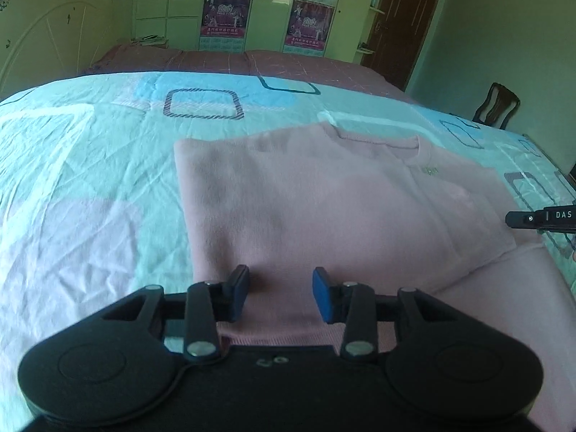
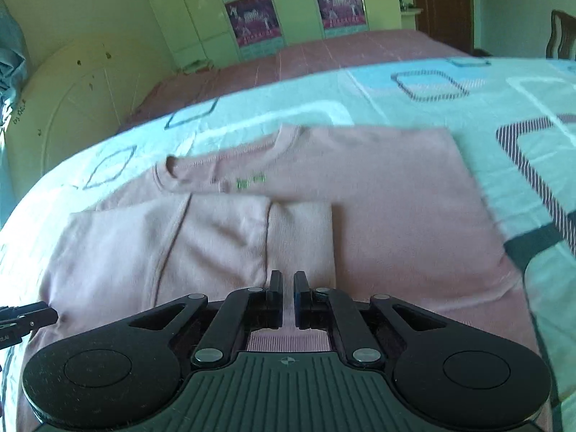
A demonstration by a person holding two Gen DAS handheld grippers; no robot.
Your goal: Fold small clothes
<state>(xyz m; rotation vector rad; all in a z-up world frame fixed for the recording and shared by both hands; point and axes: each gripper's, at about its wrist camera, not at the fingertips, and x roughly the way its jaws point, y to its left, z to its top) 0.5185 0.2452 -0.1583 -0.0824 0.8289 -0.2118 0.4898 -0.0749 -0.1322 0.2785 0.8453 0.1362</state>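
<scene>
A pink sweater lies flat on the patterned bed sheet, its left side folded in to a straight edge. My left gripper hovers over the sweater's near hem, open, with nothing between its blue pads. In the right wrist view the sweater shows its collar and a small green logo. A sleeve is folded across the body. My right gripper is shut just behind the sleeve's cuff; no cloth shows in its jaws. Each gripper's tip shows at the other view's edge.
A maroon blanket covers the far part of the bed. Behind it stand a wardrobe with posters and a dark door. A cream headboard is at the left, and a wooden chair at the right bed edge.
</scene>
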